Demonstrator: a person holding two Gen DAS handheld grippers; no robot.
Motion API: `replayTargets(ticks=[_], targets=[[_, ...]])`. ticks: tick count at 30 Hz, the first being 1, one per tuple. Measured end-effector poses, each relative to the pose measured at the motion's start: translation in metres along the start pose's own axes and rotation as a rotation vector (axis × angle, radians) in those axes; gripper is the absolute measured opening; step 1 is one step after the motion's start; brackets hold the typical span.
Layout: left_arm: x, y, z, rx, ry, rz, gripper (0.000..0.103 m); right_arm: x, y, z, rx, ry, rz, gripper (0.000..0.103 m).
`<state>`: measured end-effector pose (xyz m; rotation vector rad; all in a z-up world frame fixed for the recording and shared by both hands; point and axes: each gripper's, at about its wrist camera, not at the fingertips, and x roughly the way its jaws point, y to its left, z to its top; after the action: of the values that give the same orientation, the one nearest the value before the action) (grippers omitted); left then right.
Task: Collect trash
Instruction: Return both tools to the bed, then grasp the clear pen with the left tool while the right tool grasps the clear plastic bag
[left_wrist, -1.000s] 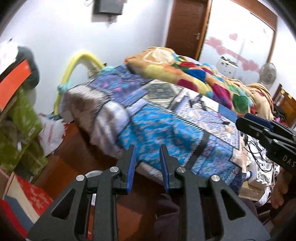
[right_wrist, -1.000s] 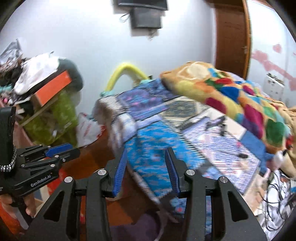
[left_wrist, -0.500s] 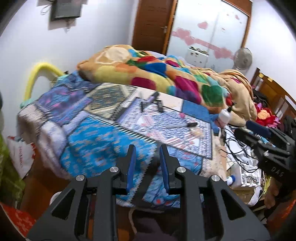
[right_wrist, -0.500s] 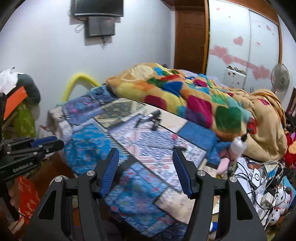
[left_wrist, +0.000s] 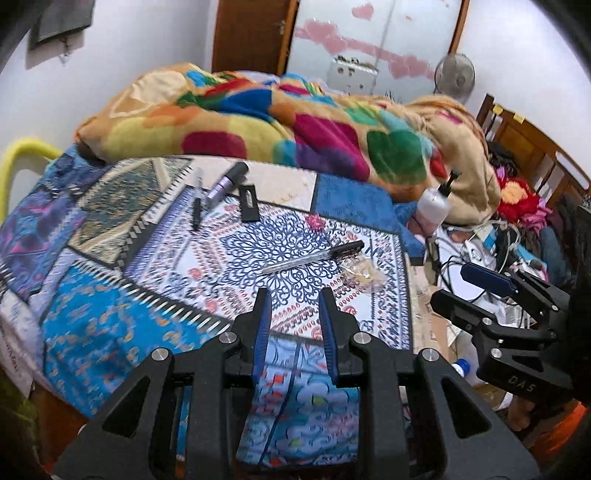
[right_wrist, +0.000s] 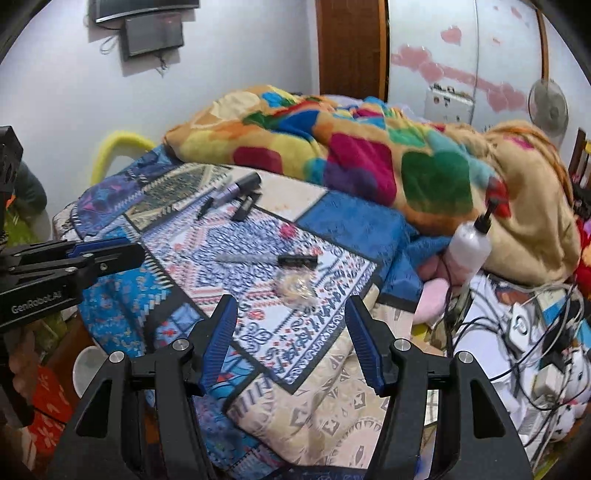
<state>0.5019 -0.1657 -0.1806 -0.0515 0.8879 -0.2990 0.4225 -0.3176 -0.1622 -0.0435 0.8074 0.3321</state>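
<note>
A crumpled clear wrapper (right_wrist: 295, 287) lies on the patterned bed cover, just beyond my right gripper (right_wrist: 290, 310), which is wide open and empty. The wrapper also shows in the left wrist view (left_wrist: 364, 272), right of a pen (left_wrist: 314, 256). A small pink scrap (left_wrist: 316, 221) lies further back. My left gripper (left_wrist: 293, 302) is open with a narrow gap, empty, over the cover's near part. Each gripper shows in the other's view, the right (left_wrist: 476, 291) and the left (right_wrist: 107, 251).
A black tube (left_wrist: 226, 181), a marker (left_wrist: 197, 210) and a flat black item (left_wrist: 248, 203) lie further back. A colourful blanket (left_wrist: 295, 125) is heaped behind. A white bottle (right_wrist: 467, 249) and tangled cables (right_wrist: 517, 332) lie right of the bed. A white cup (right_wrist: 86, 365) stands on the floor.
Both views swung right from the bed's left corner to its middle and moved closer. The right gripper's jaws have opened wider. The wrapper has come into view.
</note>
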Motion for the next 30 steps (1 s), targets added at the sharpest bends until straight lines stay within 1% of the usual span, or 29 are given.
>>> replayTargets(ticks=[3,7,12,13,15,16,17,20,22,24,25,26,27,28,29,30], targets=[[0.032,0.002,0.007,0.01,0.051,-0.012,0.025,0.017,-0.011,-0.001,0.024,0.024,0.013,0.057],[0.066,0.002,0.017,0.042,0.092,-0.021,0.025,0.037,-0.016,0.0,0.029,0.045,0.028,0.057],[0.102,-0.003,0.026,0.132,0.124,-0.022,0.026,0.059,-0.019,0.005,0.034,0.066,0.068,0.057],[0.107,-0.004,0.028,0.149,0.128,-0.02,0.029,0.062,-0.019,0.006,0.032,0.069,0.073,0.057],[0.11,-0.007,0.03,0.192,0.109,-0.019,0.039,0.07,-0.019,0.008,0.02,0.081,0.081,0.057],[0.111,-0.008,0.031,0.206,0.097,-0.023,0.046,0.074,-0.019,0.009,0.016,0.089,0.086,0.057],[0.112,-0.008,0.032,0.215,0.09,-0.03,0.051,0.078,-0.019,0.01,0.012,0.097,0.093,0.057],[0.12,-0.009,0.033,0.236,0.114,-0.046,0.052,0.088,-0.018,0.011,0.015,0.114,0.105,0.056],[0.129,-0.009,0.033,0.256,0.135,-0.028,0.052,0.093,-0.018,0.011,0.008,0.125,0.105,0.042],[0.131,-0.009,0.032,0.279,0.122,-0.009,0.052,0.096,-0.015,0.009,-0.008,0.133,0.095,0.034],[0.129,-0.008,0.032,0.275,0.117,-0.014,0.048,0.097,-0.014,0.008,-0.013,0.134,0.091,0.032],[0.128,-0.006,0.032,0.267,0.109,-0.015,0.035,0.098,-0.013,0.008,-0.017,0.131,0.09,0.032],[0.126,-0.004,0.031,0.266,0.102,-0.02,0.029,0.097,-0.013,0.007,-0.021,0.125,0.088,0.029],[0.123,-0.002,0.03,0.264,0.104,-0.032,0.019,0.097,-0.012,0.007,-0.029,0.124,0.087,0.028],[0.121,0.0,0.028,0.255,0.105,-0.043,0.012,0.097,-0.011,0.007,-0.034,0.123,0.084,0.025],[0.116,0.004,0.025,0.236,0.111,-0.061,0.01,0.096,-0.011,0.006,-0.034,0.122,0.083,0.024]])
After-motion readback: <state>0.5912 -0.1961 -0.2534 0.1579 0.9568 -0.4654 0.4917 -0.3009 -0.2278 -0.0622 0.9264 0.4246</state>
